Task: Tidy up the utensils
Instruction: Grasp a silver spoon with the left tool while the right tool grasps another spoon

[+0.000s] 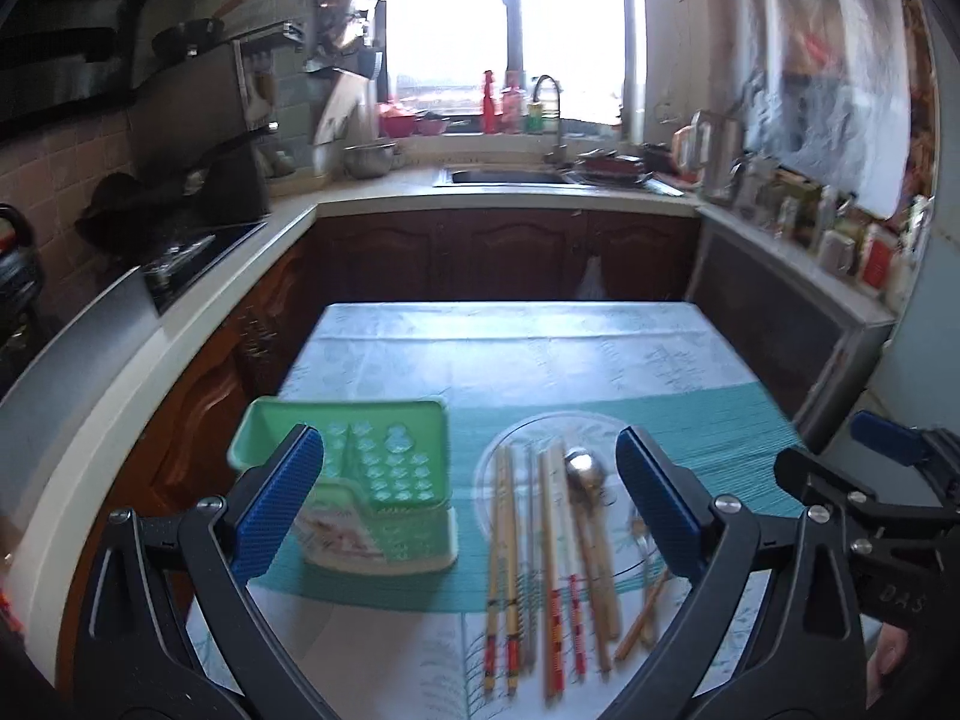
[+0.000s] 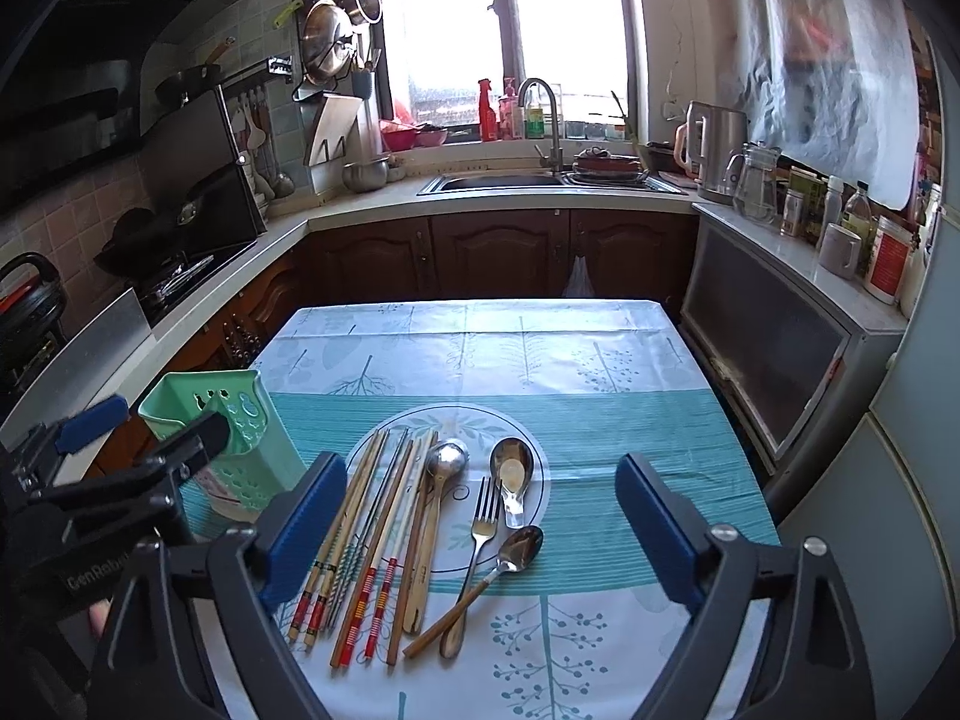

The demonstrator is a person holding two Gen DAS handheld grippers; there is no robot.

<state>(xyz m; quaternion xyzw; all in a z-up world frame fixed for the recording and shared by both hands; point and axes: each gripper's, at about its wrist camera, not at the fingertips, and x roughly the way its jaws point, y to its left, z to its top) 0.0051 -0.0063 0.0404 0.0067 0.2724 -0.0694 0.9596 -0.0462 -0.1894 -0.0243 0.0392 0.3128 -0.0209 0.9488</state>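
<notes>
A green perforated utensil holder (image 1: 372, 474) (image 2: 234, 444) stands at the table's left. A clear glass plate (image 2: 540, 480) (image 1: 492, 462) holds several chopsticks (image 2: 372, 534) (image 1: 510, 570), a ladle-like metal spoon (image 2: 447, 462) (image 1: 585, 471), a fork (image 2: 483, 516), a short white-bowled spoon (image 2: 511, 471) and a wooden-handled spoon (image 2: 510, 552). My left gripper (image 1: 468, 504) is open and empty, above the holder and plate. My right gripper (image 2: 480, 528) is open and empty, above the utensils. Each gripper shows in the other's view, the right (image 1: 888, 468) and the left (image 2: 138, 444).
The table has a teal and white cloth (image 2: 600, 372). Counters surround it: a stove (image 2: 174, 282) at left, a sink (image 2: 498, 180) at the back, and a kettle (image 2: 714, 144), jug and jars at right. A grey cabinet (image 2: 780, 348) stands close to the table's right edge.
</notes>
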